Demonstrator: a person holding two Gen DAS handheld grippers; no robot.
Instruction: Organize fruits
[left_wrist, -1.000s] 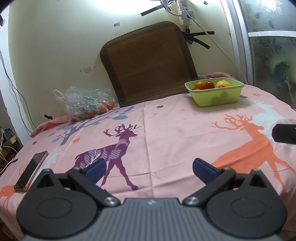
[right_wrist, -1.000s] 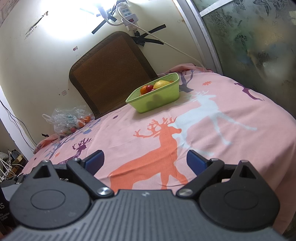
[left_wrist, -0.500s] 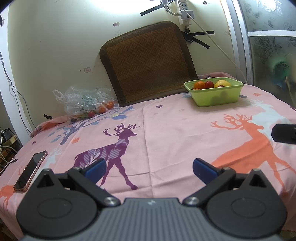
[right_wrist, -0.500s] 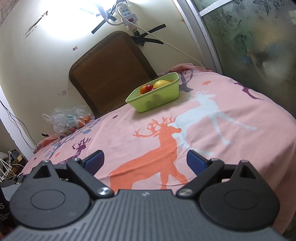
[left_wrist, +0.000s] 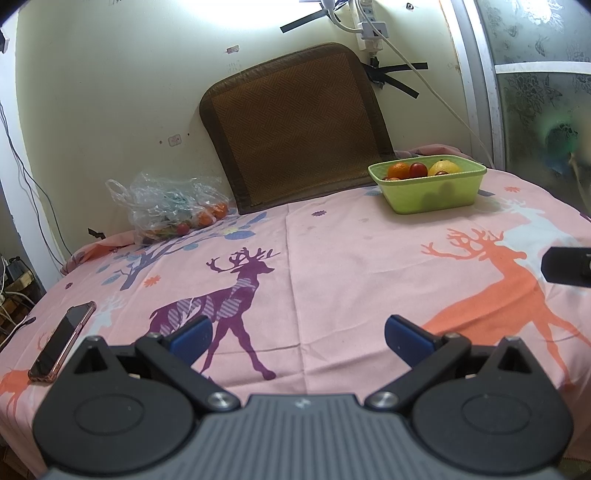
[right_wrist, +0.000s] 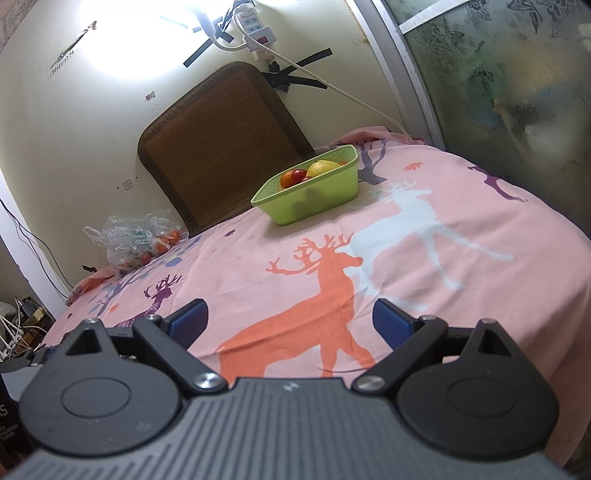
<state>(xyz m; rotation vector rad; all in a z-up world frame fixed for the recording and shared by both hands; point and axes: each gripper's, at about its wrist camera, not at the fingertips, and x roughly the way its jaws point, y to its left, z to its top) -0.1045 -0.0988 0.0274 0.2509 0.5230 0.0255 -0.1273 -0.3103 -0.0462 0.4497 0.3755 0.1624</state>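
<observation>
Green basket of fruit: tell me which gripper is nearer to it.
Right, by a modest margin. The right gripper faces the green basket almost straight ahead across the tablecloth; the left gripper sits further left, with the basket far off to its front-right.

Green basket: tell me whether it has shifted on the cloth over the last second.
No. The green basket keeps its place beside the brown woven mat and beyond the orange deer print; the slight framing drift comes from the camera, not the basket.

One green basket (left_wrist: 428, 192), one plastic bag (left_wrist: 166, 206), one phone (left_wrist: 61, 343), perhaps three or four fruits (left_wrist: 417, 170) visible in it.
</observation>
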